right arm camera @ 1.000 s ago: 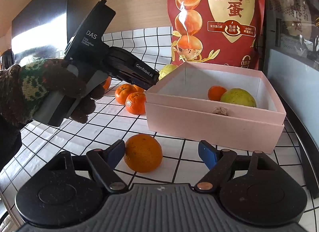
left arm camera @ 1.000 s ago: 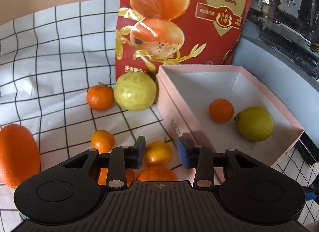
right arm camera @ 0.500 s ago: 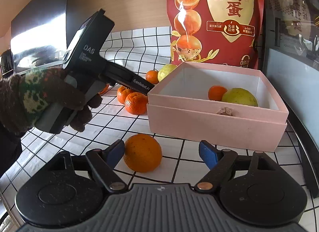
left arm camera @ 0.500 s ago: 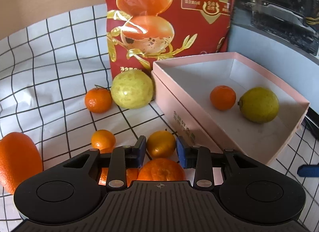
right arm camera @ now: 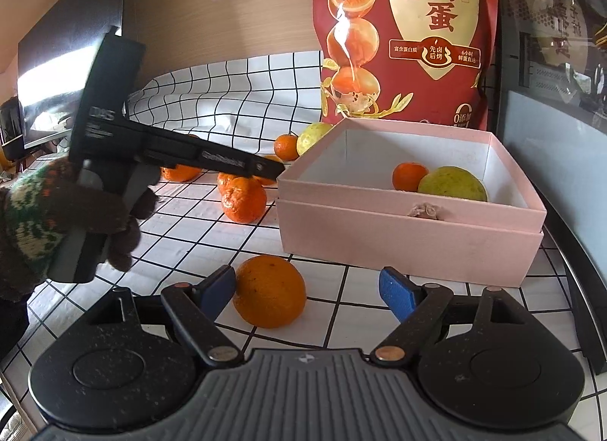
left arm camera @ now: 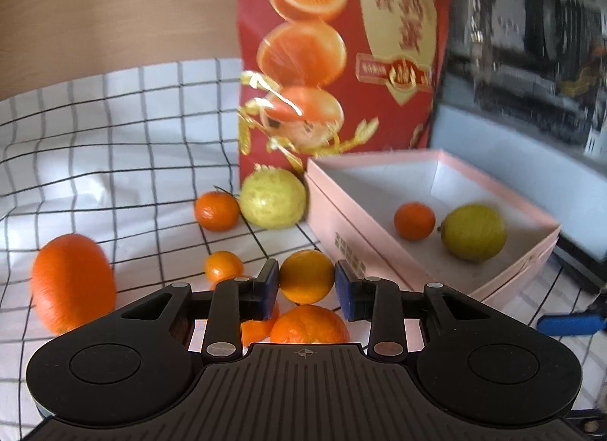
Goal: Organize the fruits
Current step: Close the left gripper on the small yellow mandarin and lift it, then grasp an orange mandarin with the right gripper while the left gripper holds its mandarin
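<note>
Two fruits in box, bag behind it

The red snack bag is showing large gold characters "鹌鹑蛋", with "无抗" beside them and "先卤后烤" in a round emblem lower down; its smaller print is staying too fine to read. The black handheld gripper body is bearing white letters that are looking like "DAS". Dark print on the pink box is appearing blurred.

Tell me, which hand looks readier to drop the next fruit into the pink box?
Probably the left: its hand-held gripper is shut on a small orange beside the pink box. The right hand-held gripper is open.
</note>
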A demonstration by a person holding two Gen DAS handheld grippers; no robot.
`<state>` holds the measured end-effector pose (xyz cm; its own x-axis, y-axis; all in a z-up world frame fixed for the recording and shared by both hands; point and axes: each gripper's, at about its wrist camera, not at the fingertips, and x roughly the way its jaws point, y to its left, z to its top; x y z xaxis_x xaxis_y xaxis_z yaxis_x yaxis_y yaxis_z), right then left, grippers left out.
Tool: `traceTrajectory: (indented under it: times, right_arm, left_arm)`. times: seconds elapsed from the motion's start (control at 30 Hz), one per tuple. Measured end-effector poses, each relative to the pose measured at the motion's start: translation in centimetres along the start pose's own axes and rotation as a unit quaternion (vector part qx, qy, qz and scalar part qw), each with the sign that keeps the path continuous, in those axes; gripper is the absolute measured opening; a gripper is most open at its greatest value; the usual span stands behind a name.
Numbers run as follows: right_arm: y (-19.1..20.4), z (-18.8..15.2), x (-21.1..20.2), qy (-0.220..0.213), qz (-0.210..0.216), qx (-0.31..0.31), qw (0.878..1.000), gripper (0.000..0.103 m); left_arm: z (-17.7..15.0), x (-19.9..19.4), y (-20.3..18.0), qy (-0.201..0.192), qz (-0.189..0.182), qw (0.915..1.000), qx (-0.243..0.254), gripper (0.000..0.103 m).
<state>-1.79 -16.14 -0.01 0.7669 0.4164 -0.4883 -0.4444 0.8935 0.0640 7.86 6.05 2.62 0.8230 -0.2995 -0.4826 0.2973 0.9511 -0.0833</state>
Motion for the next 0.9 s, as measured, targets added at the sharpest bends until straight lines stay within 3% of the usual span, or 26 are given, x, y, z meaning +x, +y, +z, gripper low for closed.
traceTrajectory:
  times: [0.23,0.47,0.73,0.9]
  right_arm:
    - [0.0,0.1,0.1,0.004,0.003,0.004,1.0,0.084]
    - [0.1,0.0,0.2,0.009,0.004,0.004,1.0,0.086]
    - [-0.1,0.1,1.3,0.047,0.027,0.011,0.998,0.094]
    - [-0.6,0.2,1.9,0.066,0.04,0.027,0.997,0.096]
  left_arm:
    - [-1.1,-5.5,-0.5,-0.037,-0.031,0.9981,-0.039,0.037]
    - [-4.5,-9.0,-3.8,0.022,-0.051,0.9977,-0.038,0.037]
    - [-7.3,-8.7,-3.7,0.062,-0.02,0.9961,-0.06,0.037]
    - [-7.7,-8.8,-3.6,0.058,-0.019,0.9962,-0.063,0.037]
